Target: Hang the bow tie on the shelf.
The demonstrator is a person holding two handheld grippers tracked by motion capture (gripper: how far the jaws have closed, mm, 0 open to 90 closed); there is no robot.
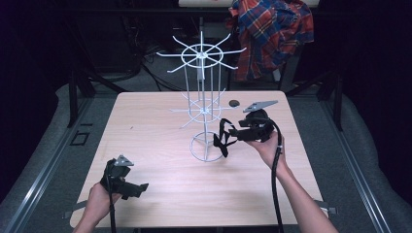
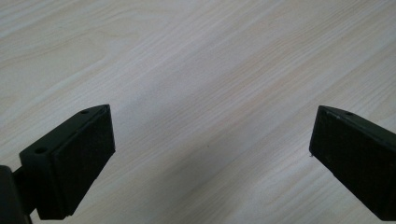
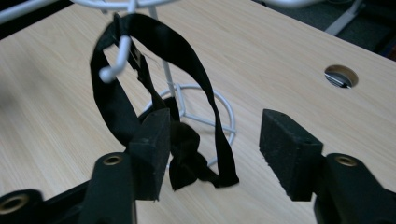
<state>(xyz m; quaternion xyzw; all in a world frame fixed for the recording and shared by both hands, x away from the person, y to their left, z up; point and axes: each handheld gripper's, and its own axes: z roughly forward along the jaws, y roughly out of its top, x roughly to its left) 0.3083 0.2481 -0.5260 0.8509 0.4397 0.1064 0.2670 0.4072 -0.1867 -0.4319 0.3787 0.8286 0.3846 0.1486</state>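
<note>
A black strap (image 3: pixel 154 60) with a small bow (image 3: pixel 187 158) at its bottom hangs looped over one white hook (image 3: pixel 116 58) of a wire rack (image 1: pixel 204 104), just above the rack's ring-shaped base (image 3: pixel 224 116). In the high view the strap (image 1: pixel 223 136) dangles on the right side of the rack, close to the middle of the table (image 1: pixel 160 184). The right gripper (image 1: pixel 233 133) sits just beside it, held in the person's right hand (image 1: pixel 267 148), pointing left toward the rack; its own camera shows the claw (image 3: pixel 212 140) spread wide, one black pad (image 3: pixel 152 149) close in front of the strap and bow, the other pad (image 3: pixel 287 149) well off to the side, and nothing pinched between them. I cannot tell whether the near pad actually touches the cloth. The rack stands upright with two tiers of hooks spreading out like spokes from a thin pole. Beyond it, near the far edge of the table, there is a small round hole (image 1: pixel 234 103), which the right gripper view also shows (image 3: pixel 341 76). At the near left corner, well apart from all this, the left hand (image 1: pixel 99 201) holds the left gripper (image 1: pixel 138 189) low over the wood; its view shows both pads (image 2: pixel 74 168) far apart over bare tabletop, holding nothing. A cable (image 1: pixel 276 184) trails from the right gripper back along the forearm. Behind the table, on the far right, a red and blue plaid shirt (image 1: pixel 272 34) is draped over something in the dark.
</note>
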